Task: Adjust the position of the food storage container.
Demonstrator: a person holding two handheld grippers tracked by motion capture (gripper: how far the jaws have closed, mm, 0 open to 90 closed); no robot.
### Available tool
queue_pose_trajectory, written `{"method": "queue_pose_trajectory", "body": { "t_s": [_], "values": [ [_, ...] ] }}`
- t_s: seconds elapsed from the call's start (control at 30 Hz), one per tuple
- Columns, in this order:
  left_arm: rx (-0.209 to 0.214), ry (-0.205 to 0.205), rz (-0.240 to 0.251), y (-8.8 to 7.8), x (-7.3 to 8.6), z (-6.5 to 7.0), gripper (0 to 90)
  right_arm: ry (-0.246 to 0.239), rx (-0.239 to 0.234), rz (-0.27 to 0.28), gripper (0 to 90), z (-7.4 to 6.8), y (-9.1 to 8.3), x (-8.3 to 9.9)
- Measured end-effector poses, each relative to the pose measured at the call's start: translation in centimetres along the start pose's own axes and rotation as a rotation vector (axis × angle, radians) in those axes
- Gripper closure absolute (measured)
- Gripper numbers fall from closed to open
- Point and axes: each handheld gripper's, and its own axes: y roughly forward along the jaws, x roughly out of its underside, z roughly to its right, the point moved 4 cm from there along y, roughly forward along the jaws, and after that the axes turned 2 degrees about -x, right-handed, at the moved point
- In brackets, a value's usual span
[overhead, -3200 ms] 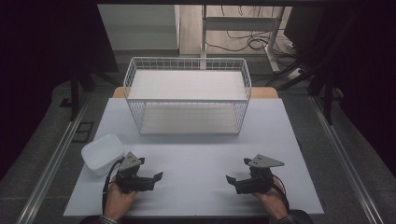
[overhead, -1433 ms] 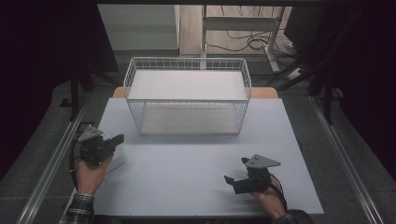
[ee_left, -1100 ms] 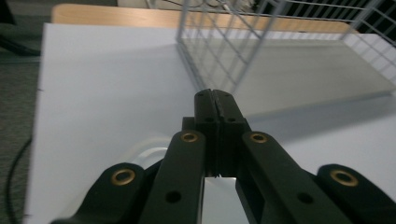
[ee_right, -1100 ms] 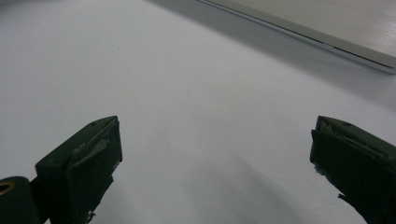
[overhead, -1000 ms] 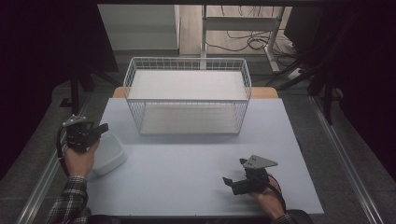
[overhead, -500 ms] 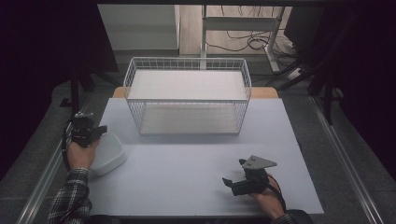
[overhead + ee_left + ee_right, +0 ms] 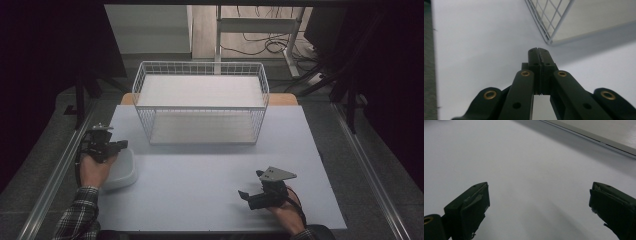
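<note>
My left gripper (image 7: 123, 145) is at the table's left edge, held just above a white plastic tub (image 7: 121, 172). In the left gripper view its jaws (image 7: 539, 51) are pressed together with nothing between the tips. They point toward the near corner of a white wire basket (image 7: 549, 25). My right gripper (image 7: 251, 184) rests low near the front right of the table. Its jaws (image 7: 539, 202) stand wide apart over bare white tabletop. The tub lies partly under the left hand.
The wire basket (image 7: 200, 125) stands at the back middle of the white table (image 7: 210, 170), with a flat pale liner inside. Metal rails run along both sides of the table. Dark curtains and cables lie beyond.
The left hand has swung from the table's front over to the left edge, rising above the tub, then settled slightly inward. The tub and the right gripper have barely moved.
</note>
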Motion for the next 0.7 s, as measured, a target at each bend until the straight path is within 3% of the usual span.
{"method": "queue_pose_trajectory", "body": {
  "t_s": [0.07,0.13,0.17,0.27,0.33,0.4,0.43,0.53,0.57,0.6,0.7],
  "values": [
    [-0.015,-0.034,0.05,-1.7,0.2,-0.9,90.0,0.0,0.0,0.001,2.7,0.0,0.0,0.0],
    [-0.026,-0.048,0.071,-2.6,0.5,-1.4,90.0,-0.001,0.0,0.001,2.8,0.0,0.0,0.0],
    [-0.07,-0.064,0.095,-4.3,1.5,-2.4,90.0,-0.001,0.0,0.003,2.7,0.0,0.0,0.0],
    [-0.14,-0.094,0.121,-6.4,3.9,-3.7,90.0,-0.003,0.0,-0.004,2.8,-0.1,0.0,0.0],
    [-0.181,-0.122,0.125,-7.0,5.7,-4.6,90.0,-0.006,0.0,-0.004,2.8,-0.1,0.1,0.0],
    [-0.192,-0.145,0.125,-7.1,6.6,-5.1,90.0,-0.008,0.002,-0.004,2.8,-0.1,0.1,0.0],
    [-0.173,-0.186,0.109,-6.7,8.3,-5.6,90.0,-0.009,0.001,-0.006,2.8,-0.2,0.2,0.0],
    [-0.128,-0.2,0.075,-5.3,10.0,-5.5,90.0,-0.01,0.0,-0.009,2.8,-0.3,0.3,0.0],
    [-0.128,-0.2,0.075,-5.3,10.0,-5.5,90.0,-0.01,0.0,-0.009,2.9,-0.3,0.3,0.0],
    [-0.065,-0.22,0.075,-4.4,10.3,-5.3,90.0,-0.011,-0.001,-0.009,2.9,-0.3,0.3,0.0],
    [-0.057,-0.213,0.06,-3.7,10.1,-4.9,90.0,-0.014,0.0,-0.004,3.0,-0.3,0.3,0.0]
  ]
}}
